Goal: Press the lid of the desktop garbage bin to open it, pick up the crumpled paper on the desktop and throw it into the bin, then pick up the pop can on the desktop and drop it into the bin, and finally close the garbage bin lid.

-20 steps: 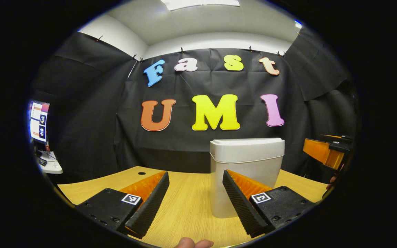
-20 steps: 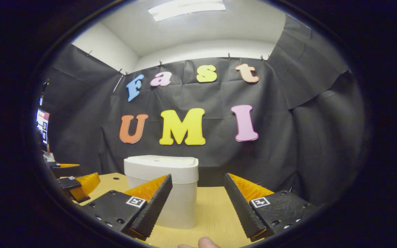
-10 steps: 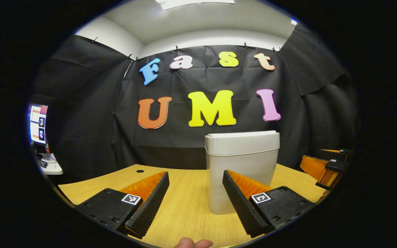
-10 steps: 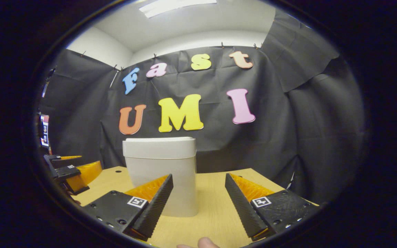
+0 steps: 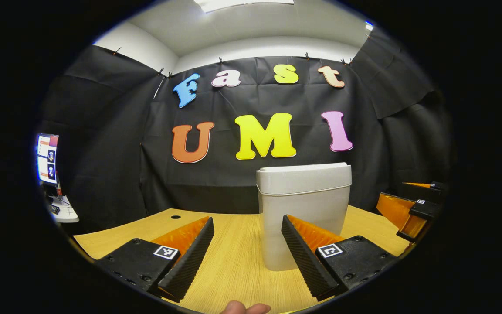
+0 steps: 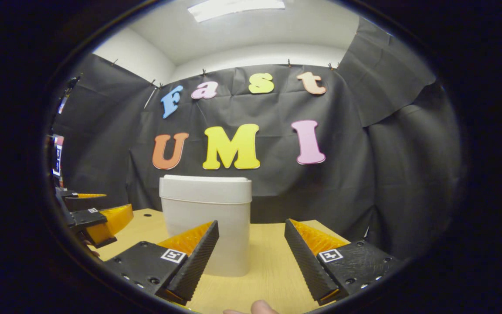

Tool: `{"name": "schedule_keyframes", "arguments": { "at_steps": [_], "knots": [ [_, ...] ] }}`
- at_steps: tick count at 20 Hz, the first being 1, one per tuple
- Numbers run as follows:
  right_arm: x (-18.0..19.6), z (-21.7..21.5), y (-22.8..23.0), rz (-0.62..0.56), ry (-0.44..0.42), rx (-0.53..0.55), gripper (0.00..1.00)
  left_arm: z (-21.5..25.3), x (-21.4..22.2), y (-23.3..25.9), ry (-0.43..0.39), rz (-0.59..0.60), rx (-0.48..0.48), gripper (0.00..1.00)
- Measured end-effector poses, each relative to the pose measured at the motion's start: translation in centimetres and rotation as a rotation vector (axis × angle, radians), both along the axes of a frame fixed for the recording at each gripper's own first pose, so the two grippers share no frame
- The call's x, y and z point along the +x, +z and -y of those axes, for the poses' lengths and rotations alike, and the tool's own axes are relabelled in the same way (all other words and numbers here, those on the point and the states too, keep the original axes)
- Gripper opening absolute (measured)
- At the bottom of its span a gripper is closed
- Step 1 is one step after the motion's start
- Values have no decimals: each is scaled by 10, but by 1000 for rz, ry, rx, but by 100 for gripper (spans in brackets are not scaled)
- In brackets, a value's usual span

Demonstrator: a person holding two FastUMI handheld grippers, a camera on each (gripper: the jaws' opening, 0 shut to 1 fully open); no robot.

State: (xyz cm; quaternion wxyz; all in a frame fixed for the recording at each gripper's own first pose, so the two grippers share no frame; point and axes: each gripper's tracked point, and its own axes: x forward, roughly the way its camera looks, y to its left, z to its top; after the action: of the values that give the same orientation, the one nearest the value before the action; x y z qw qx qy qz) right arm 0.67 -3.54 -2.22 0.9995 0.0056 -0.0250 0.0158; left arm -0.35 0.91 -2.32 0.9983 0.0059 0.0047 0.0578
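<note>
Desk (image 5: 233, 266) | bin (image 5: 304, 209) lid (image 5: 303, 178) closed | both grippers spread, empty

1. You are looking at the bin (image 5: 303, 209) standing upright on the desk (image 5: 233, 261), its lid (image 5: 303, 178) sitting on top; the booth wall is hanging behind it.
2. Your left gripper (image 5: 247, 255) is hovering before the bin, slightly to its left; your right gripper (image 6: 251, 257) is hovering before it, to its right.
3. A monitor (image 5: 47, 158) is sitting far left, beyond the desk.
</note>
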Motion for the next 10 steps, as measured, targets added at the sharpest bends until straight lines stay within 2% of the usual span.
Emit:
{"name": "schedule_keyframes", "arguments": {
  "at_steps": [10],
  "knots": [
    [-3,5,-1,5,-21,-16,94,3,-3,1,-4,-2,3,100]
  ]
}}
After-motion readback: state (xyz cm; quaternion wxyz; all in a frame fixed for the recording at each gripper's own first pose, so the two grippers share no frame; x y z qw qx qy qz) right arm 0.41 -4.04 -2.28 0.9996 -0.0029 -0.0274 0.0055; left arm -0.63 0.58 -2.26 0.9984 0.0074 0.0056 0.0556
